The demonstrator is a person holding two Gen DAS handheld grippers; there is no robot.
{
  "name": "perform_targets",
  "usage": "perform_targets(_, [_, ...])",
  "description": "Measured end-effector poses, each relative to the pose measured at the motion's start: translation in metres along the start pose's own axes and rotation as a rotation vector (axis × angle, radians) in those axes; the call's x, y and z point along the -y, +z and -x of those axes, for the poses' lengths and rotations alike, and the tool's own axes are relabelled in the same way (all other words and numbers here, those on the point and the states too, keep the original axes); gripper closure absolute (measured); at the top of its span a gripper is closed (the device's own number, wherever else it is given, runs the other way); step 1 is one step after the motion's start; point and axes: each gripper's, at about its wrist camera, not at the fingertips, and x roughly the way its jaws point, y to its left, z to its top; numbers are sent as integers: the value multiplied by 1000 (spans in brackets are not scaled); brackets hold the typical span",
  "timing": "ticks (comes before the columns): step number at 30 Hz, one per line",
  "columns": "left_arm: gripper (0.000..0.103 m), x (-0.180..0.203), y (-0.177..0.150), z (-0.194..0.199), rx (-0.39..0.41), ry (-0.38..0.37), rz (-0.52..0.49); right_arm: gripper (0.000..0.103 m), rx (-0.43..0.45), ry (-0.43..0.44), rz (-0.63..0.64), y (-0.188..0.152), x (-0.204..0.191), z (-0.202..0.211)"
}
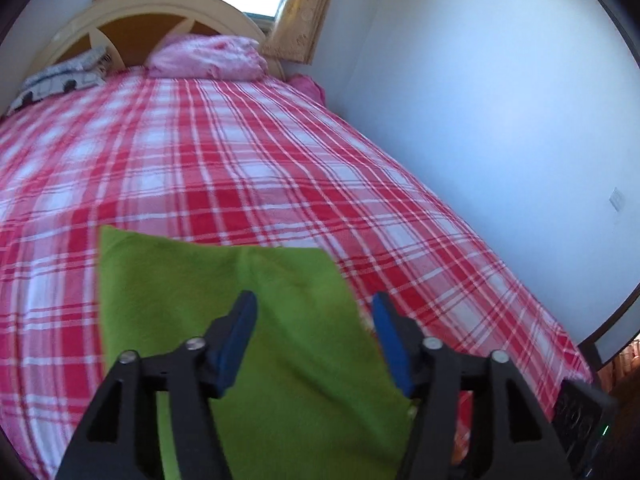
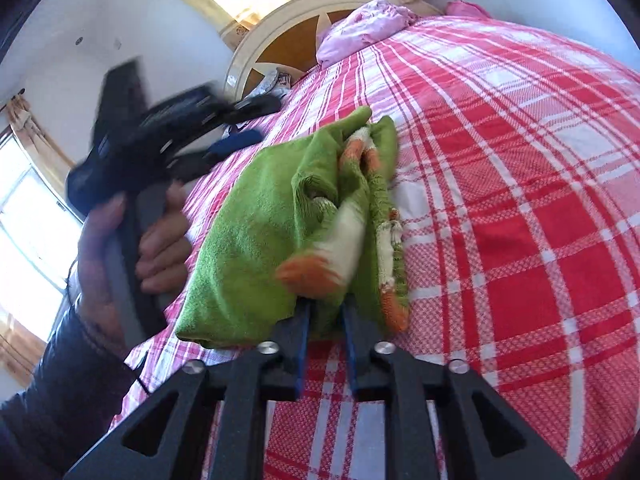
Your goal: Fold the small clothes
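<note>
Green terry-cloth garment with orange and white trim (image 2: 272, 232) lies on the red-and-white plaid bed cover (image 2: 520, 200), pinched at its near edge by the right gripper (image 2: 326, 312).

Its long axis runs straight ahead of the right gripper toward the cream arched wooden headboard (image 2: 280, 28). The left gripper (image 1: 314, 300) hangs over the cloth (image 1: 240, 300), blue pads spread wide, holding nothing. Ahead of it lies a pink crumpled pillow (image 1: 208, 58); to its right, a white wall (image 1: 480, 100); beyond, yellow curtains (image 1: 304, 12).

A red-checked bed (image 1: 240, 152) carries a green cloth (image 1: 248, 320) and pink pillow (image 1: 208, 58).
</note>
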Motion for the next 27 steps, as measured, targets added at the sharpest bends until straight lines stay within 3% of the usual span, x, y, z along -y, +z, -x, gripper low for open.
perform_targets(1, [37, -14, -11, 12, 6, 49, -14, 72, 7, -12, 6, 0, 0, 3])
perform_targets(3, [36, -41, -27, 28, 29, 84, -7, 71, 45, -41, 17, -1, -1, 13])
perform_targets(6, [26, -78, -61, 55, 68, 169, 4, 70, 131, -123, 59, 1, -6, 34])
perform_targets(9, [15, -89, -85, 61, 75, 195, -4, 70, 198, -124, 101, 19, -19, 45])
perform_targets(12, [9, -92, -99, 54, 68, 188, 1, 70, 179, -117, 120, 43, -31, 31])
perform_targets(16, [5, -94, -102, 49, 69, 164, 13, 70, 75, -82, 77, 78, -34, -17])
perform_targets(22, [2, -92, -110, 48, 71, 156, -7, 70, -41, -83, 70, 96, -29, -69])
perform_targets(23, [1, -92, -109, 47, 72, 159, -6, 72, -63, -105, 70, 96, -27, -76])
perform_targets(24, [0, -92, -111, 48, 71, 162, -5, 89, -61, -134, 65, 96, -24, -78])
perform_targets(27, [0, -92, -111, 46, 59, 167, -3, 96, -38, -149, 83, 95, -25, -73])
